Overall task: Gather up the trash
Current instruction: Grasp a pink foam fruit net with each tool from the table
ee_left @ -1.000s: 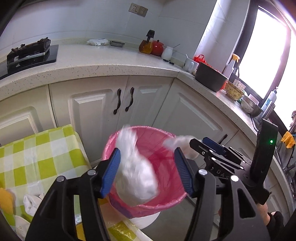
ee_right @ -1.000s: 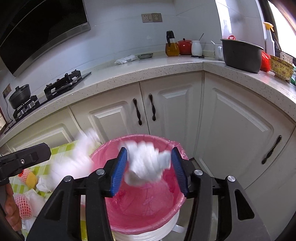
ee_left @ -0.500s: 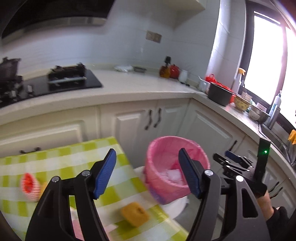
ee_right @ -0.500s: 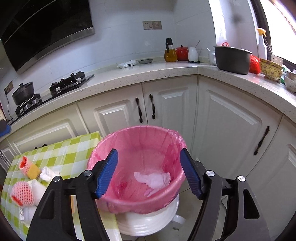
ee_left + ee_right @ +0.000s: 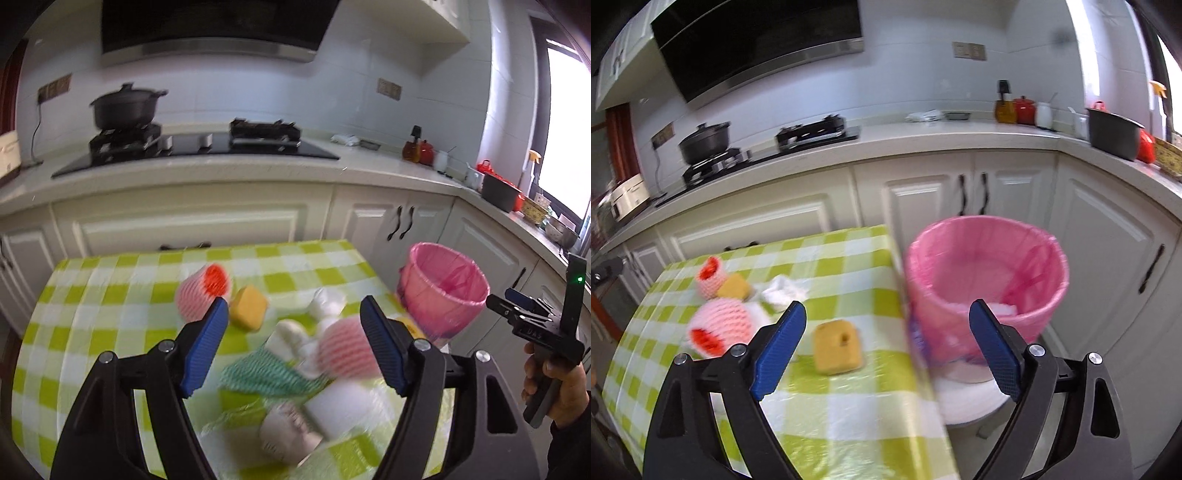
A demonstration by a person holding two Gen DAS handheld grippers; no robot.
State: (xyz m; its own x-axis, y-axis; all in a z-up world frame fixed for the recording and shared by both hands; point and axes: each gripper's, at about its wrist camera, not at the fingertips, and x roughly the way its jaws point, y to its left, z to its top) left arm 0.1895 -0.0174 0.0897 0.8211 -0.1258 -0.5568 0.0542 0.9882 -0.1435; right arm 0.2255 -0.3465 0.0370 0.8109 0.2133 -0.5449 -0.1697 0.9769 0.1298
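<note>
A bin lined with a pink bag [image 5: 988, 266] stands off the table's right edge, with white paper inside [image 5: 1004, 308]; it also shows in the left wrist view [image 5: 441, 291]. My left gripper [image 5: 291, 350] is open and empty above a trash pile: pink foam nets [image 5: 345, 350], a green net [image 5: 266, 374], white crumpled paper [image 5: 325, 302] and a yellow sponge [image 5: 248, 308]. My right gripper [image 5: 888, 349] is open and empty above the table's right edge, with another yellow sponge [image 5: 836, 345] between its fingers. Pink foam nets [image 5: 720, 319] and white paper [image 5: 783, 291] lie further left.
The table wears a green checked cloth [image 5: 849, 254]. White cabinets [image 5: 979, 192] and a counter with a hob, a black pot [image 5: 125, 107], jars and a dark pot [image 5: 1113, 134] run behind. The right gripper and the hand holding it show in the left wrist view [image 5: 543, 332].
Both grippers let white paper fall into the bin, then drew back and swung left over the table. Both stand open and empty.
</note>
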